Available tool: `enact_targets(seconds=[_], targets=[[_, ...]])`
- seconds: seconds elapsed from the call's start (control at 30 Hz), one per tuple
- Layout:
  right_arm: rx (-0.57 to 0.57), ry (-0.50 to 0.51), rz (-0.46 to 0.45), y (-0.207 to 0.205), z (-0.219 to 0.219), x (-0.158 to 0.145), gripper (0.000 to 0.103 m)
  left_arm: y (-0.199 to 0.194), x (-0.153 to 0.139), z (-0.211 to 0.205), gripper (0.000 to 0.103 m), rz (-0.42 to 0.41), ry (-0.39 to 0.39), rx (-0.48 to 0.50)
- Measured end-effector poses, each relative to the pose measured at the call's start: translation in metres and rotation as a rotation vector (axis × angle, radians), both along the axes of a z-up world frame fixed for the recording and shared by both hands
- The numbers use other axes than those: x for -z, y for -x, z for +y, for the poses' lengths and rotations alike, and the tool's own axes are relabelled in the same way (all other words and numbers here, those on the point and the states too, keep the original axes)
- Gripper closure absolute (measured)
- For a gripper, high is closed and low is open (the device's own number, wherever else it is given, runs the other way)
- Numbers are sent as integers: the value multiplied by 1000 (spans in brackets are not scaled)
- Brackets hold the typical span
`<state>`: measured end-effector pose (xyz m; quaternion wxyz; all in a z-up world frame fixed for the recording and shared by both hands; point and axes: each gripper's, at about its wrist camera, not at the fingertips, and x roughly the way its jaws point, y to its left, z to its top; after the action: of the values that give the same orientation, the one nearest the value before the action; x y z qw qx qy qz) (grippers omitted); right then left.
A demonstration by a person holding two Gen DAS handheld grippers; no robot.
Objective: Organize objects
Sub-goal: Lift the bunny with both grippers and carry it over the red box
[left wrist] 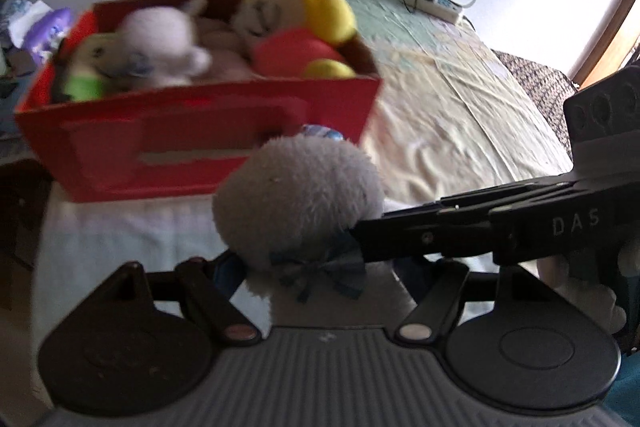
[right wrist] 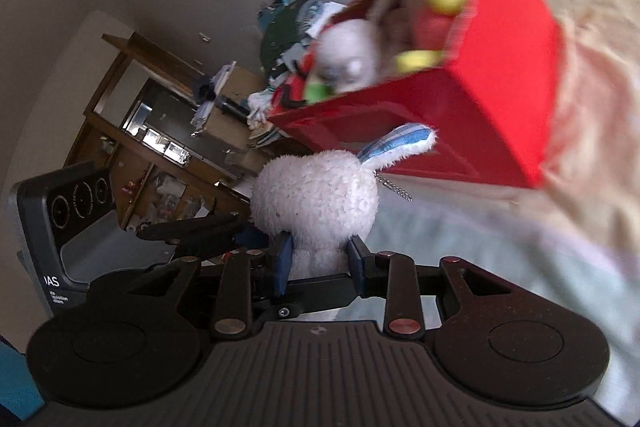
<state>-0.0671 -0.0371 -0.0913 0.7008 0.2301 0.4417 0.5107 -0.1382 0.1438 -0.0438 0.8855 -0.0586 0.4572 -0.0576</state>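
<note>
A fluffy white plush rabbit point(right wrist: 316, 195), round-headed with a blue-striped ear, is pinched between the right gripper point(right wrist: 320, 263)'s blue-padded fingers; the left gripper point(left wrist: 296, 267) clasps it too. It hangs just in front of the boxy red bin point(left wrist: 192, 143), which holds soft toys on the wrinkled bed point(left wrist: 460, 131).

The left wrist view looks forward and steeply down over its own gripper at a pale quilted bed point(left wrist: 460, 115), close to a fluffy white plush rabbit point(left wrist: 298, 199). The right wrist view is rolled sideways, nearer level, equally close to that rabbit point(right wrist: 316, 195). The 2 views share the rabbit, the bed point(right wrist: 520, 267) and a red cardboard box of soft toys point(left wrist: 200, 147) point(right wrist: 500, 99).
</note>
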Motion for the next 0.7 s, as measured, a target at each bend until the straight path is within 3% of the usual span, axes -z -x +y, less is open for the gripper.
enact_targets(seconds=[0.2, 0.43, 0.7], targets=[[18, -55, -46, 5, 33, -20, 70, 17, -22, 47, 28, -63, -9, 19], [103, -123, -167, 5, 58, -52, 70, 23, -59, 81, 28, -202, -42, 72], [257, -80, -250, -16, 59, -65, 70, -14, -75, 93, 28, -294, -24, 151]])
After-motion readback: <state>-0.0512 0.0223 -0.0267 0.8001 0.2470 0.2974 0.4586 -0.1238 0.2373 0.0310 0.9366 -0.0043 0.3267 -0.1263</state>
